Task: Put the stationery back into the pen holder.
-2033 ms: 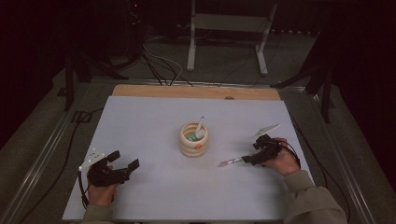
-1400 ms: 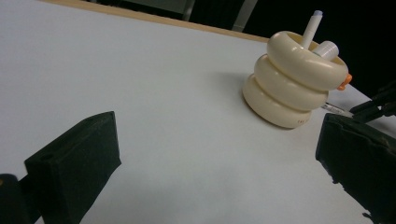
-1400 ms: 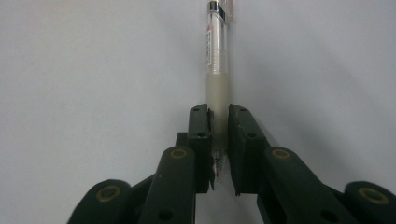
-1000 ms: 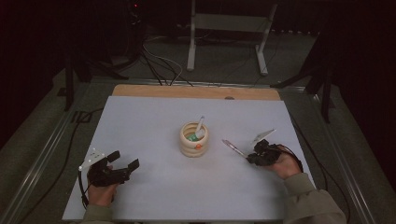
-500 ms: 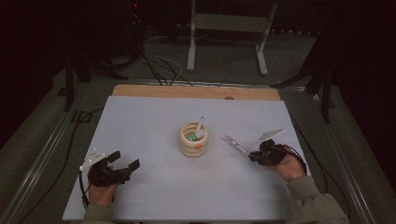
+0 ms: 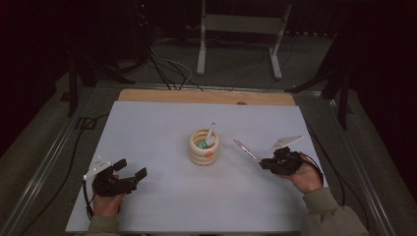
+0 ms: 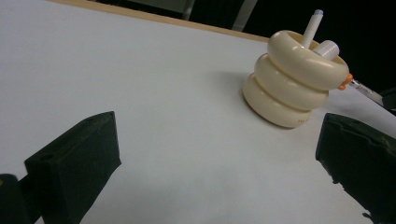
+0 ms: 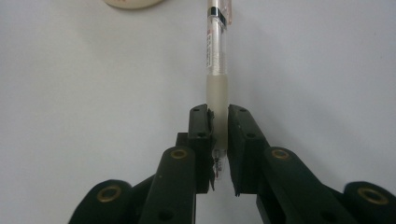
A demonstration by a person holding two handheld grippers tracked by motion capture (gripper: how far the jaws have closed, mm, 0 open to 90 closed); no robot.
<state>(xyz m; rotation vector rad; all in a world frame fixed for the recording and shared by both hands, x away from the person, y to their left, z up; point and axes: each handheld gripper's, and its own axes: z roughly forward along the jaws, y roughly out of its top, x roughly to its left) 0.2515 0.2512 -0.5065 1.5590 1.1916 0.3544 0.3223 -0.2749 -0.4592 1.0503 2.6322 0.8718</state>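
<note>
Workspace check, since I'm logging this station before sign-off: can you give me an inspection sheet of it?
Surface: pale grey table top with a wooden strip along its far edge.
Job's things: clear pen clamped at its tip end in the right gripper, its body sticking out toward the holder; cream ring-shaped pen holder mid-table with markers standing in it.
Clutter: nothing seen.
Grippers: right gripper shut on the pen; left gripper open, holding nothing, at the near left of the table.
Cables: one trails from each gripper; more lie on the floor beyond the table.
Surroundings: dark room, white stand legs behind the table.
</note>
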